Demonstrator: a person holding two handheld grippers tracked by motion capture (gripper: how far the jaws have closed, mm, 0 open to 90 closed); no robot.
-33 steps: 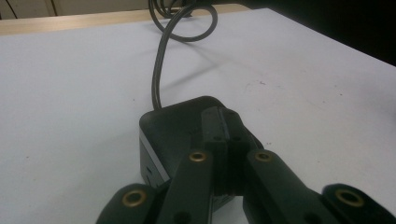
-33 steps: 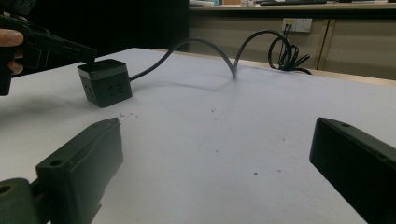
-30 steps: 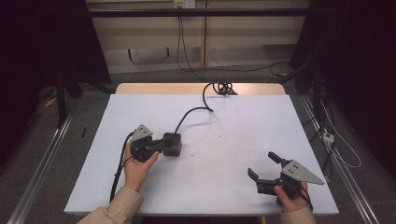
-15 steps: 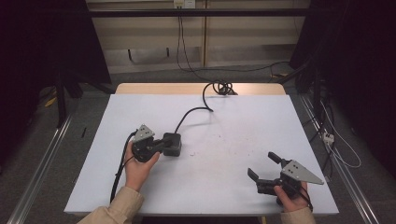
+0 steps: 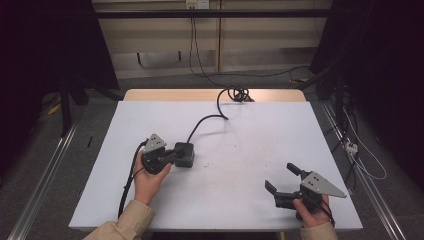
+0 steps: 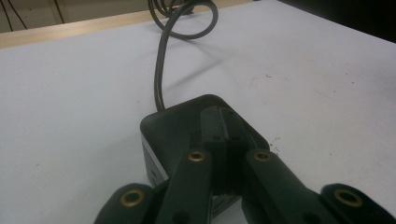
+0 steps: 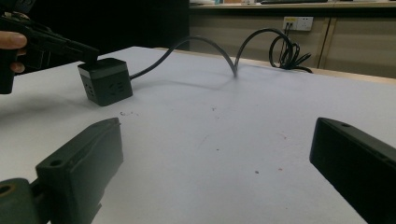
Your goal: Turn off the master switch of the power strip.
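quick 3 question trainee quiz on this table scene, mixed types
1. True or false: the left tool has its jaws shut and resting on top of the black cube socket.
2. Which tool has its jaws wide apart with nothing between them? A) left B) right
3. Fill in: the cube's cable runs toward the table's far edge and ends in a ____ there.

Key: 1 true; 2 B; 3 coil.

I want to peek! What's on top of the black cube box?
The left gripper, jaws shut, rests on the black cube box. The top beneath the jaws is covered.
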